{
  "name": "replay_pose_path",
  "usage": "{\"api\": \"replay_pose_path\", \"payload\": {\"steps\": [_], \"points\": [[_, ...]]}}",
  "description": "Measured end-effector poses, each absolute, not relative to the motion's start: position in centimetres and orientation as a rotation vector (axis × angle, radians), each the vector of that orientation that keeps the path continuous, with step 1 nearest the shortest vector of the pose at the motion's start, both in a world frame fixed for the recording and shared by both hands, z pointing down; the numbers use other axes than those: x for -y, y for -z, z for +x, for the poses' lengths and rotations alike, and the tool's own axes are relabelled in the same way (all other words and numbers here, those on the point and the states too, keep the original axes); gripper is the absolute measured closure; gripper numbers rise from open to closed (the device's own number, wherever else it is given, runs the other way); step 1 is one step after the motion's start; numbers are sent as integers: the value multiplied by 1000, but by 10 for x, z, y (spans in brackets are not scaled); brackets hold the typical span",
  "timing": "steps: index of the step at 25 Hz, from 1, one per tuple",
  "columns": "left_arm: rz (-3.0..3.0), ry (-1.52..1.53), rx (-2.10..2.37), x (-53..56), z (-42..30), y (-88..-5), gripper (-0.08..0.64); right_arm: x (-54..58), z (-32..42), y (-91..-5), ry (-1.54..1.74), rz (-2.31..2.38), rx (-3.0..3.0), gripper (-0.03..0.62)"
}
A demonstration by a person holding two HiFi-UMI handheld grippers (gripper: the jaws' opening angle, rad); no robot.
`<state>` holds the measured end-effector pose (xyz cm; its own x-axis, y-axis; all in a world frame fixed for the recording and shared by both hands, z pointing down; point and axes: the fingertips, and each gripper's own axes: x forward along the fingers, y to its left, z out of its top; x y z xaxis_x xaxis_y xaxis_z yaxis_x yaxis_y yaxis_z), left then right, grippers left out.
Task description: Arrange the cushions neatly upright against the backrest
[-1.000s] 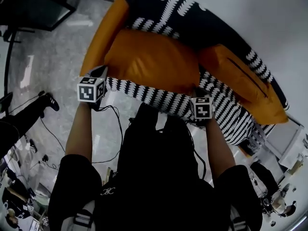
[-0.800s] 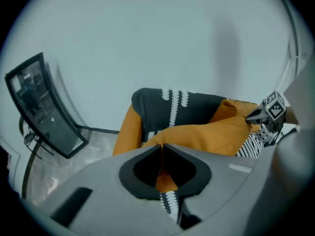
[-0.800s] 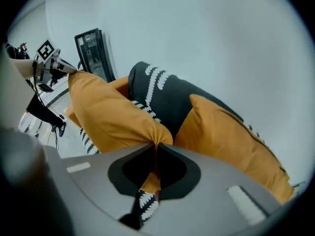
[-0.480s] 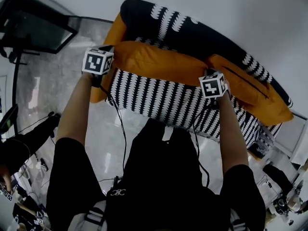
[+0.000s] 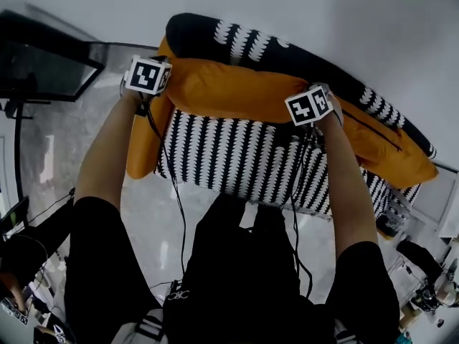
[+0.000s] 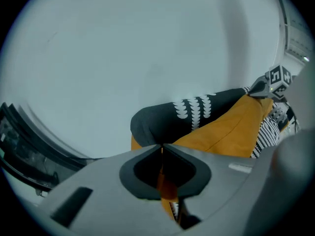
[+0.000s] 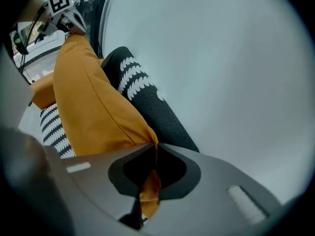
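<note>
An orange cushion (image 5: 229, 88) is held up in front of the dark backrest (image 5: 237, 40) of a sofa with a black-and-white patterned seat (image 5: 237, 156). My left gripper (image 5: 159, 84) is shut on the cushion's left corner, my right gripper (image 5: 315, 117) on its right corner. In the left gripper view orange fabric (image 6: 165, 181) is pinched between the closed jaws and the cushion (image 6: 231, 132) stretches away to the right gripper. The right gripper view shows the same cushion (image 7: 93, 107), with its corner (image 7: 150, 186) caught in the jaws. A second orange cushion (image 5: 387, 149) lies against the backrest at the right.
A pale wall (image 5: 344, 20) rises behind the sofa. An orange armrest (image 5: 147, 145) hangs at the sofa's left end. A dark glass-topped stand (image 5: 43, 67) is at the far left on the grey floor. Cables (image 5: 172, 192) trail from the grippers. Clutter (image 5: 423, 278) sits at the lower right.
Both grippers have risen and moved toward the backrest, carrying the orange cushion by its corners. It has gone from lying on the seat to standing in front of the backrest.
</note>
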<state>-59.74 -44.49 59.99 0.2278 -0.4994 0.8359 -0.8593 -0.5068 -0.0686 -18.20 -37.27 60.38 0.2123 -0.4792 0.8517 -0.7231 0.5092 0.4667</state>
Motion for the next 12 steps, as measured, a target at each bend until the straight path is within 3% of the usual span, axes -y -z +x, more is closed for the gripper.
{"api": "replay_pose_path", "payload": {"steps": [12], "points": [[2195,-915,1260,529,-560,-602,545,415,-148,-629,-206,1135,1375,569]]}}
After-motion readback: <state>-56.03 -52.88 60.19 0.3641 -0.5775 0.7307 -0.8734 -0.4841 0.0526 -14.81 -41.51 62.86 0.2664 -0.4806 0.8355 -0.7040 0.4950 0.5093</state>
